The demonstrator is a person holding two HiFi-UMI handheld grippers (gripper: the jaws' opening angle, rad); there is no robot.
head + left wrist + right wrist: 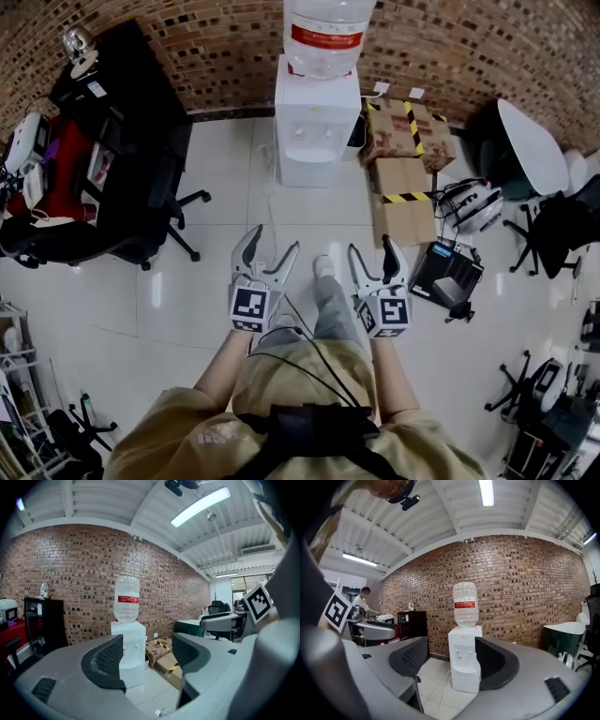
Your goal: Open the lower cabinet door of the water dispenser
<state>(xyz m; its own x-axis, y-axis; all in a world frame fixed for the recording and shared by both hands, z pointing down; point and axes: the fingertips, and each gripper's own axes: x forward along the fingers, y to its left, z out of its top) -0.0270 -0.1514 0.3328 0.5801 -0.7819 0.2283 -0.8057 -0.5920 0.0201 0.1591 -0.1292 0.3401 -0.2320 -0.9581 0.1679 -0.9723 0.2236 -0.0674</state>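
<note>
Head view: the water dispenser [317, 127] stands on the floor [211, 281] at top centre, against the brick wall [216, 47]. Cardboard boxes [405, 155] sit just beside it on the right. At lower centre, the left hand-held gripper [273, 241] and right hand-held gripper [372, 246] are well apart from it.

Left gripper view: the jaws are moderately apart and empty, with the dispenser showing far off in the gap.

Right gripper view: likewise parted, gripping nothing.

Left tongs [275, 237], right tongs [370, 244]: both agape, forward-pointing
</note>
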